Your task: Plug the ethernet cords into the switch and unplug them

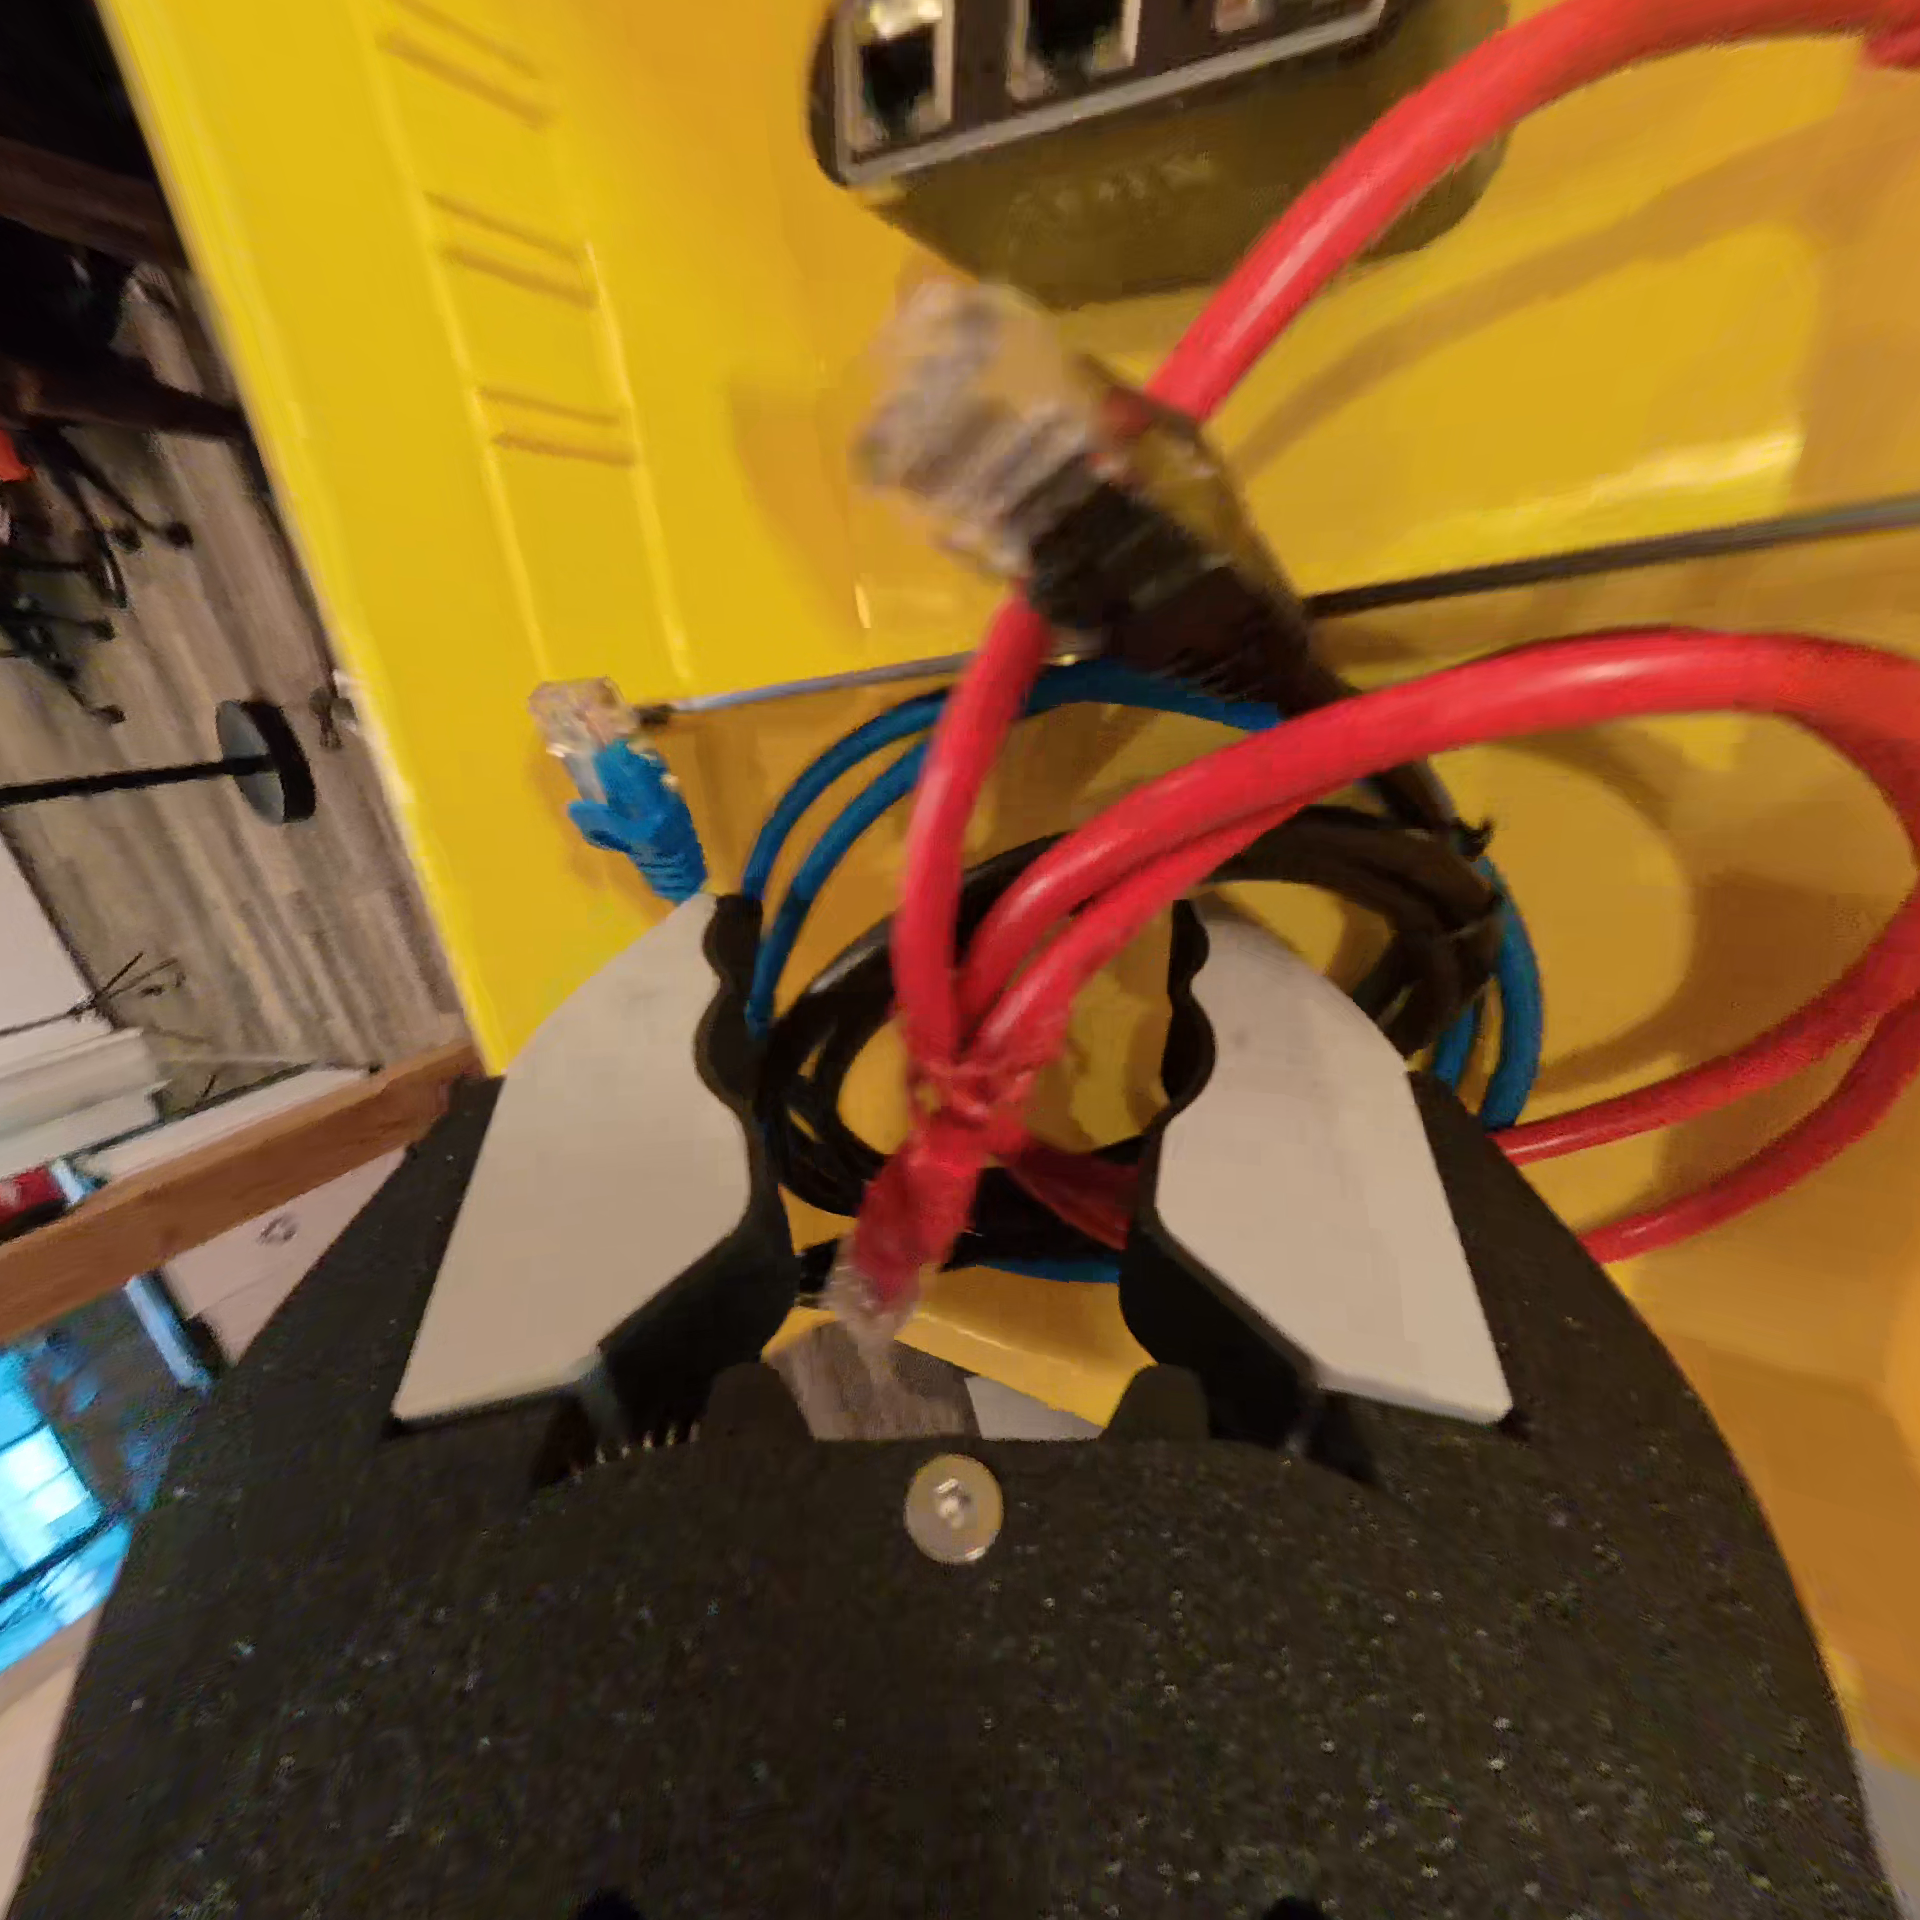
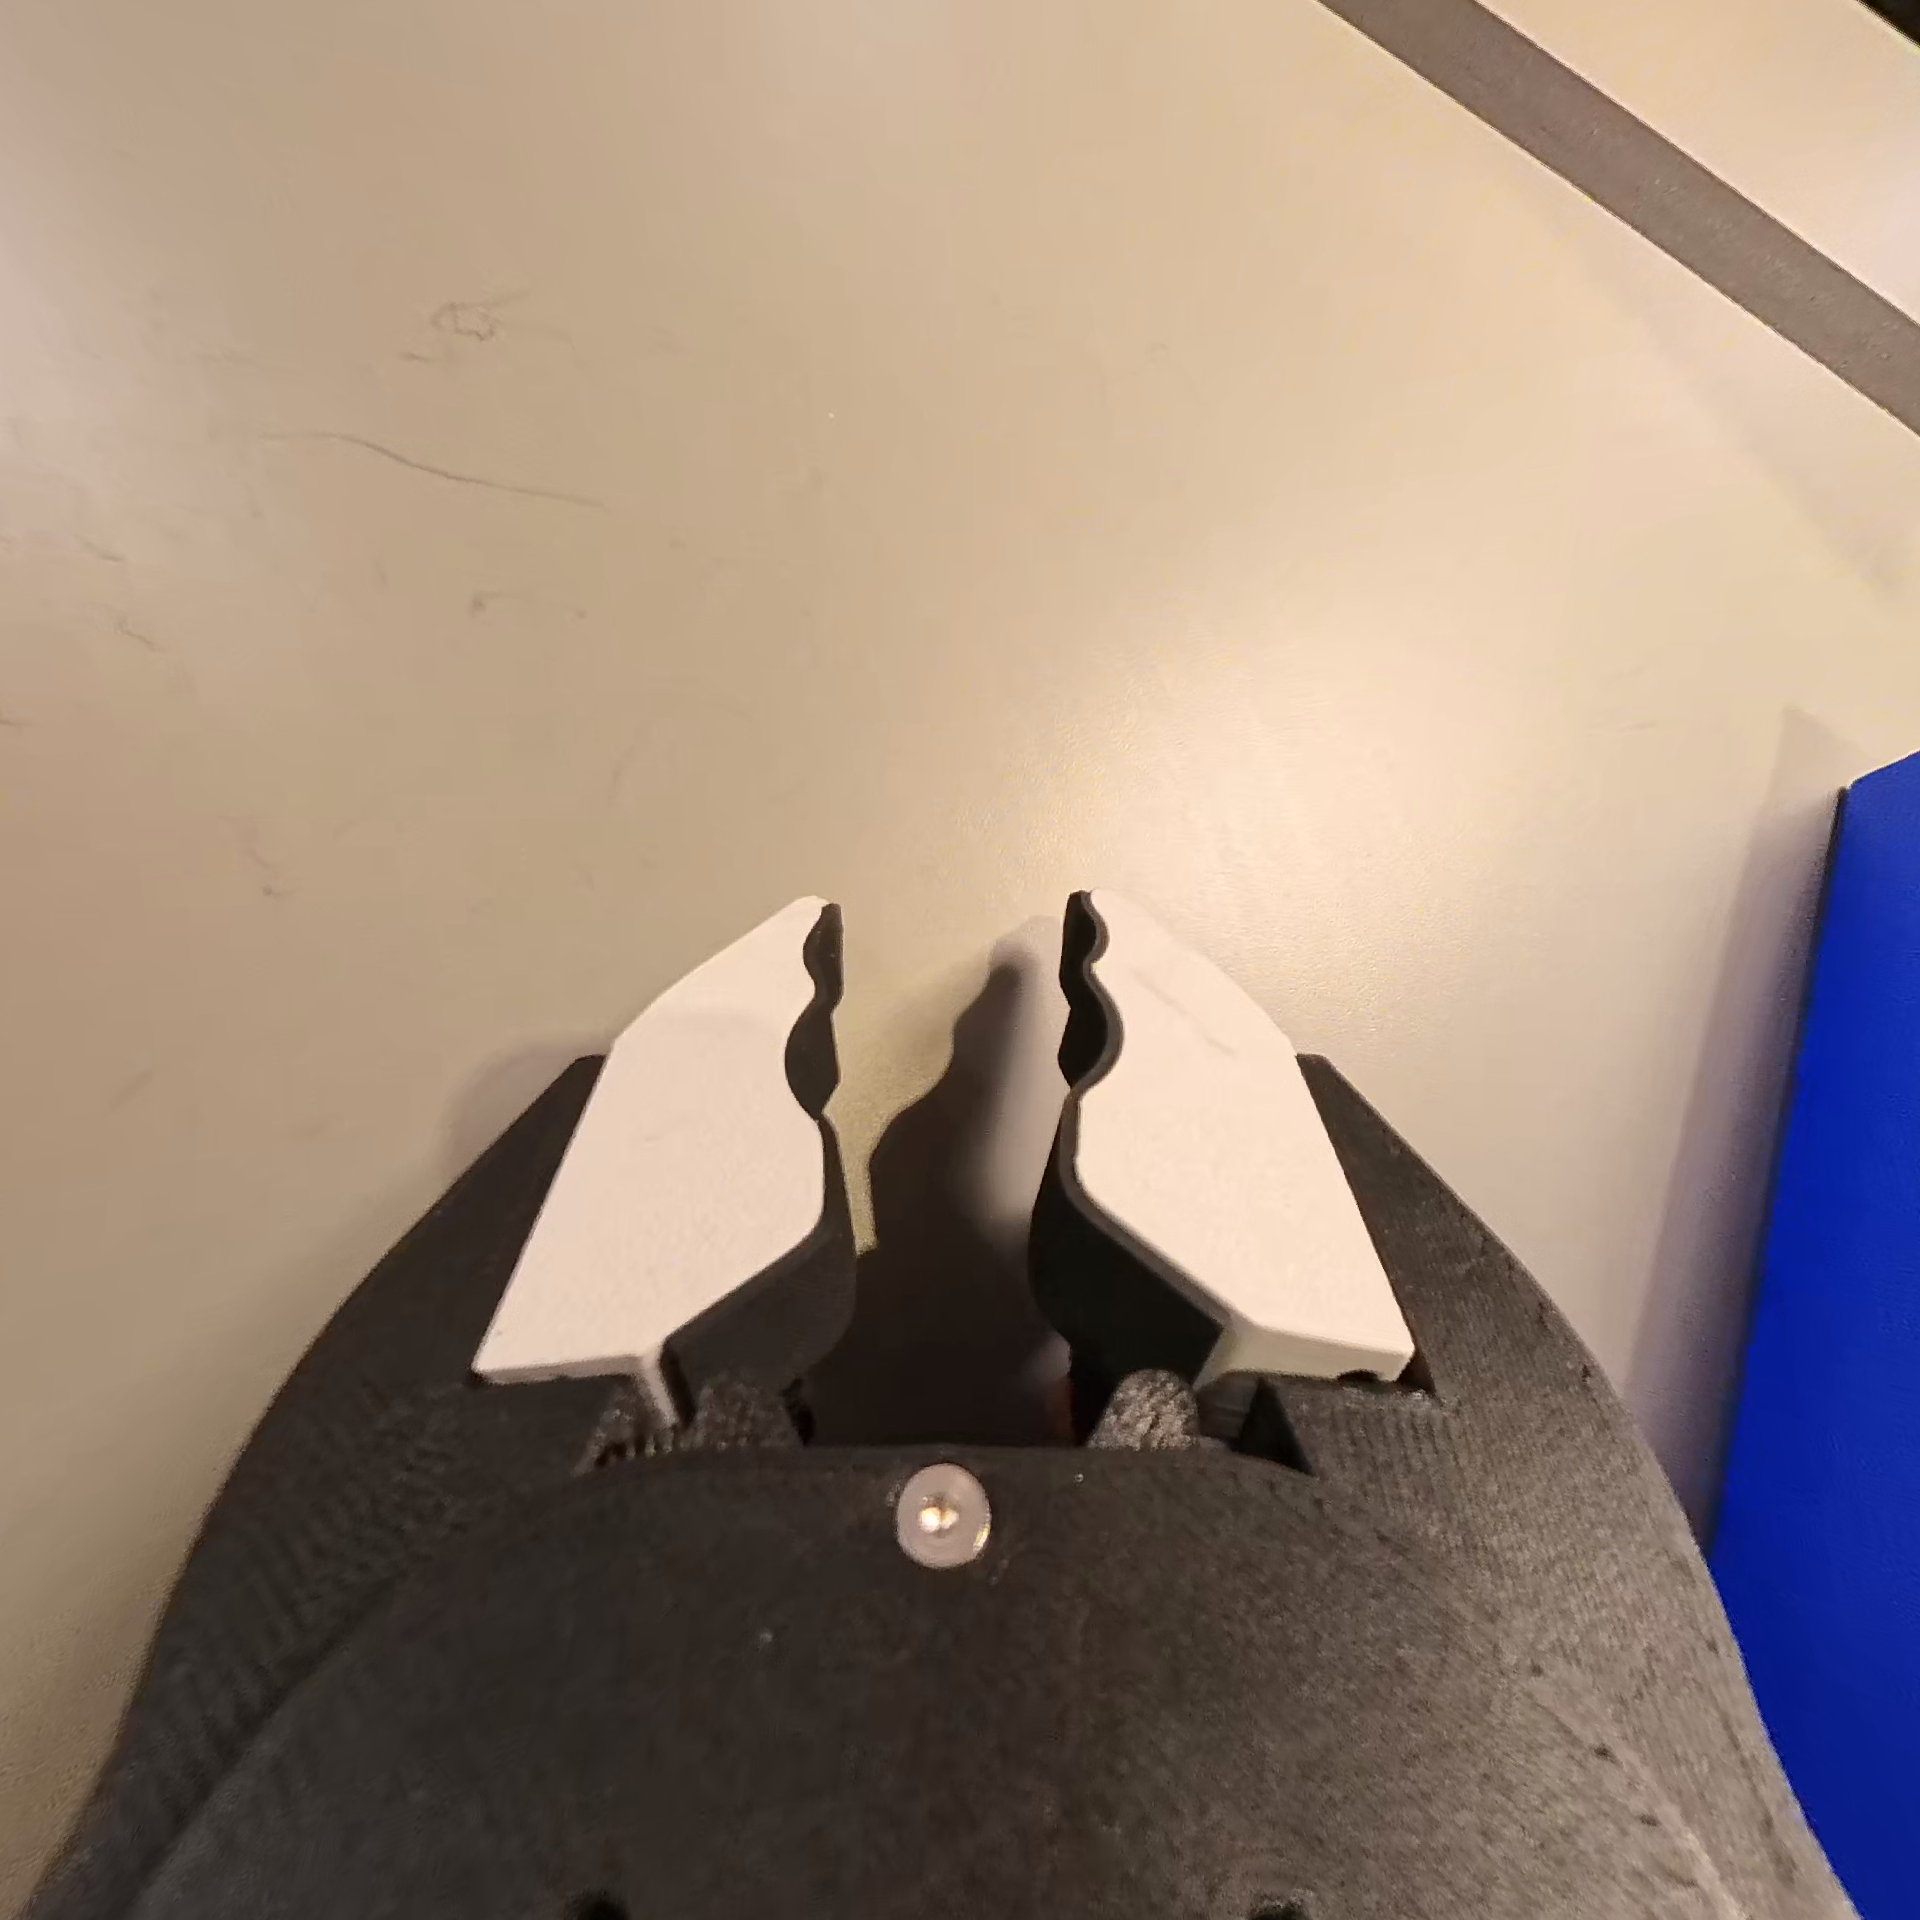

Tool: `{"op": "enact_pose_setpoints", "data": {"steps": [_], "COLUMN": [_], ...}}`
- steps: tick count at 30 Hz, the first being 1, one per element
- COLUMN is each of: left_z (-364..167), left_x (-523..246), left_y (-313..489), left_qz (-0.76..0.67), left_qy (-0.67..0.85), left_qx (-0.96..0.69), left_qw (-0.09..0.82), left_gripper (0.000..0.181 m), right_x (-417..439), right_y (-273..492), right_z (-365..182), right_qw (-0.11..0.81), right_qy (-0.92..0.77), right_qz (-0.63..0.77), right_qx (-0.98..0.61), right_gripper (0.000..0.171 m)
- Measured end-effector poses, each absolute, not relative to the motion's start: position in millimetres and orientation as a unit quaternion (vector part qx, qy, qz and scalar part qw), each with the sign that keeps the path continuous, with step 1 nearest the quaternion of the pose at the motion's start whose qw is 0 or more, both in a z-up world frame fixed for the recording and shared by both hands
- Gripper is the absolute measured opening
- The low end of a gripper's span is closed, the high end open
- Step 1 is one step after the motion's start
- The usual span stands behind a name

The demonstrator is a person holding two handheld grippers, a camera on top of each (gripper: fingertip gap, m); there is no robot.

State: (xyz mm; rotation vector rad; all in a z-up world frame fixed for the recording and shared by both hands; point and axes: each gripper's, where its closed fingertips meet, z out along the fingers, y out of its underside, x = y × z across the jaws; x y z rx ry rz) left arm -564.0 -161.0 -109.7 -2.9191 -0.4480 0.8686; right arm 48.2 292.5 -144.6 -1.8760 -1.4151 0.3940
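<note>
Your left gripper (image 1: 956, 914) gapes wide over the coiled cords (image 1: 1143, 904) on the yellow tray (image 1: 1558, 416) below the switch (image 1: 1039, 94); they're light and springy with brittle clips, so pinch a boot; right gripper (image 2: 948, 914) idles, part-open, empty.

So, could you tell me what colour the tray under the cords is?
Yellow tray, clearest in the left wrist view.

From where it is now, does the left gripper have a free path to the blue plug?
Probably yes. The blue plug sits clear just beyond the left finger's tip, uncovered. The left tongs are open, but straddle the red cord and black coil, so they would need to shift left first.
</note>
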Motion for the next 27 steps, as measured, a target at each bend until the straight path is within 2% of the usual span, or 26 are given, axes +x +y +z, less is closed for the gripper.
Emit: {"op": "enact_pose_setpoints", "data": {"steps": [1,4,5,8,12,16,20,27], "left_z": [-115,-122,-120,-108,-103,-75,-13,104], "left_x": [-565,-573,-576,-587,-587,-584,-573,-508], "left_y": [-165,-171,-171,-170,-168,-171,-169,-131], "left_qz": [0.297,0.353,0.369,0.424,0.422,0.446,0.500,0.530], "left_qy": [-0.149,-0.135,-0.140,-0.141,-0.116,-0.107,-0.117,-0.091], "left_qx": [-0.943,-0.925,-0.918,-0.894,-0.899,-0.888,-0.856,-0.814], "left_qw": [0.008,-0.044,-0.047,-0.038,-0.023,-0.006,0.056,0.221], "left_gripper": [0.083,0.082,0.075,0.037,0.018,0.013,0.011,0.010], "right_x": [48,48,48,48,47,47,46,46], "right_y": [292,292,292,291,290,289,288,288], "right_z": [-145,-145,-145,-145,-144,-145,-145,-145], "right_qw": [0.369,0.368,0.368,0.368,0.369,0.367,0.365,0.365], "right_qy": [-0.552,-0.553,-0.553,-0.556,-0.559,-0.561,-0.563,-0.565], "right_qz": [0.155,0.156,0.156,0.157,0.158,0.159,0.162,0.163], "right_qx": [-0.732,-0.731,-0.731,-0.728,-0.726,-0.725,-0.724,-0.722], "right_gripper": [0.041,0.040,0.040,0.040,0.040,0.040,0.040,0.041]}}
